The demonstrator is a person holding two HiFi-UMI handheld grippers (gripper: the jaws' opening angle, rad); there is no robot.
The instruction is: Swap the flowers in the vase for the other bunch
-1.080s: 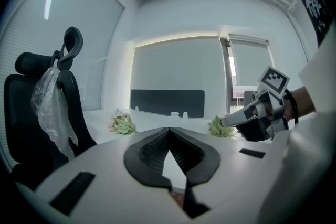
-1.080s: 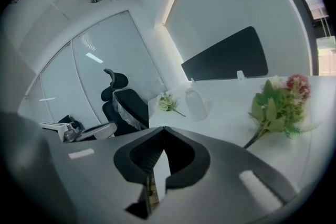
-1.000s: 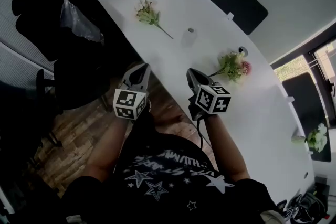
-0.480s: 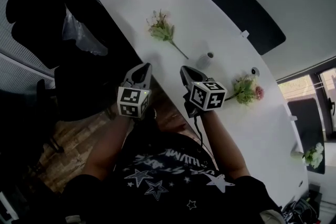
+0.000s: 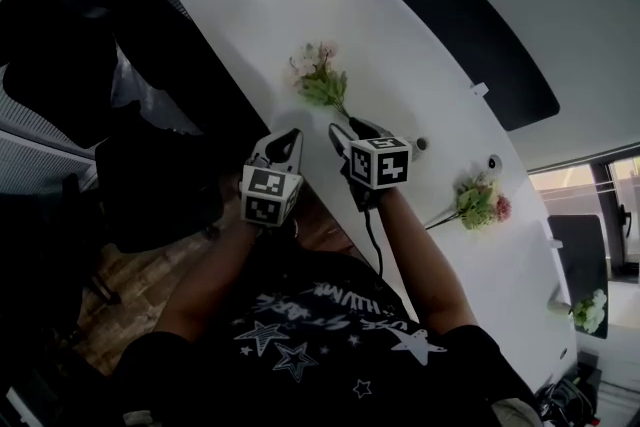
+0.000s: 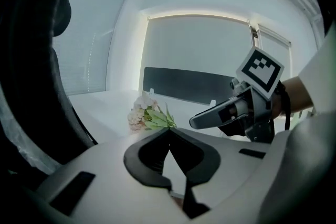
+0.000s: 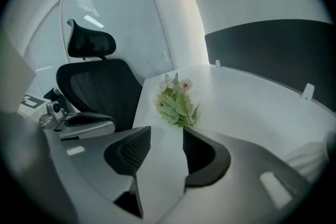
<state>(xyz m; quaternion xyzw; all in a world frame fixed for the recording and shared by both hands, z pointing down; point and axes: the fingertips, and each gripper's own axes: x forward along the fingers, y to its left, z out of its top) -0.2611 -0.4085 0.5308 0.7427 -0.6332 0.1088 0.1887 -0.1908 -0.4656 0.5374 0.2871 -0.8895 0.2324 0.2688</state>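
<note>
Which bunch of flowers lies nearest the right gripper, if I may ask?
The pale pink-and-white bunch, just ahead of the right gripper, whose empty jaws have just been opening. The bunch with the dark pink bloom lies farther off.

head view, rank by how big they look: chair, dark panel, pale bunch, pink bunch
1. chair
2. dark panel
3. pale bunch and pink bunch: about alike, so unranked

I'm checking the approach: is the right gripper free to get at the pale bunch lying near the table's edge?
Probably yes. The right gripper, whose jaws have just been opening with nothing between them, points straight at the pale bunch, with only table in between.
</note>
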